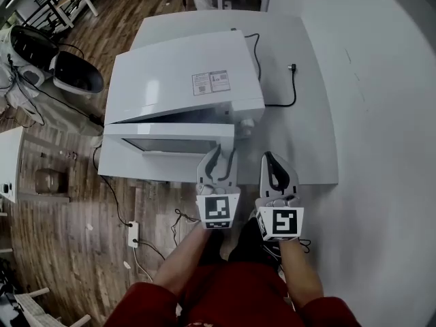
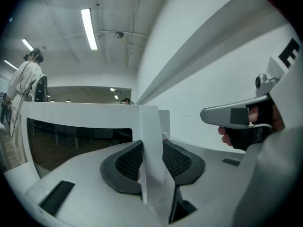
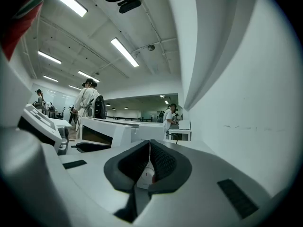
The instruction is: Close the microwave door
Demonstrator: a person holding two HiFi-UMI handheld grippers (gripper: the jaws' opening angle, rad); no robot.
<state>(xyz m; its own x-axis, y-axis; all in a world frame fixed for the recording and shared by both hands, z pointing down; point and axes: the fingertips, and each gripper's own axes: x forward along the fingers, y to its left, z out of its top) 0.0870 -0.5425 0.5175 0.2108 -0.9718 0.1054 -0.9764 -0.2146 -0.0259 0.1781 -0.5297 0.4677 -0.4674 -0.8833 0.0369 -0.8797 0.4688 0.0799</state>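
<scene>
Red sleeves (image 1: 225, 295) fill the bottom of the head view, and from them the two hand-held tools reach forward side by side over the near edge of the white table (image 1: 317, 142). On the person's left, the left gripper (image 1: 223, 154) has its jaws partly open and clamped on the free edge of the microwave door (image 1: 170, 147); its own view shows the white panel pinched between both ribbed pads, with the dark window off to the left. Just beside it, the right gripper (image 1: 271, 162) hangs over bare tabletop with its jaws pressed together on nothing. The door stands ajar, hinged on the picture's left, so the gap widens toward the gripped end. It looks like a stiff, fairly light panel that should swing freely, but its glossy finish could slide out of a pinch. That free edge, farthest from the hinge, seems the best place to hold or push, and the latch will probably want a firm last press. Behind the door the microwave (image 1: 184, 80) sits at the table's left side; its cavity shows only as a shadowed wedge, so what it holds cannot be told. Beyond, its black power cord (image 1: 294, 90) runs across the table to a loose plug (image 1: 293, 66).
</scene>
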